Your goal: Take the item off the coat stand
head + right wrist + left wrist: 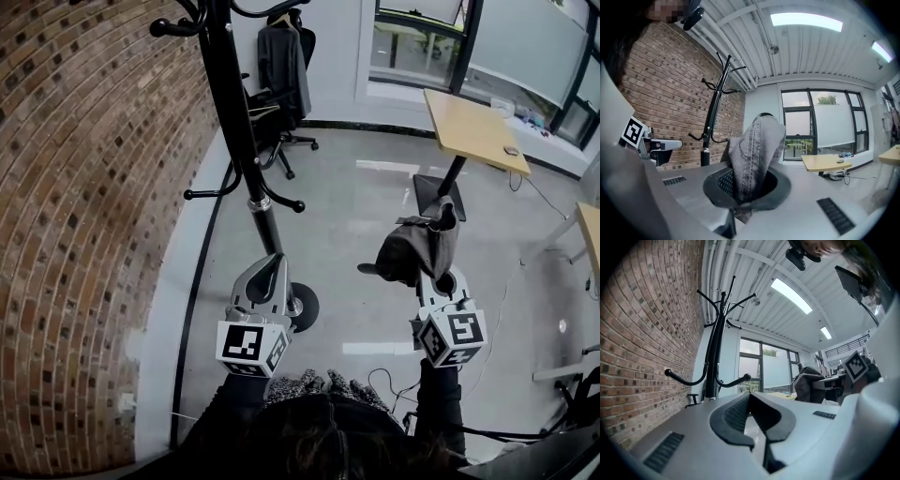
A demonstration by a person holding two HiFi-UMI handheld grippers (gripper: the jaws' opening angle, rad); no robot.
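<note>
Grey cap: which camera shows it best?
The right gripper view: the grey cap fills the middle, stitching clear, pinched in the right claw. The head view shows its outline from above; the left gripper view, only a small dark lump.

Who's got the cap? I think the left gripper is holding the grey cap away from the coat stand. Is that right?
Not quite: the wrong part is which gripper. The right gripper is holding the grey cap away from the coat stand. The right gripper view shows the fabric pinched between its jaws. The left gripper has nothing in it.
</note>
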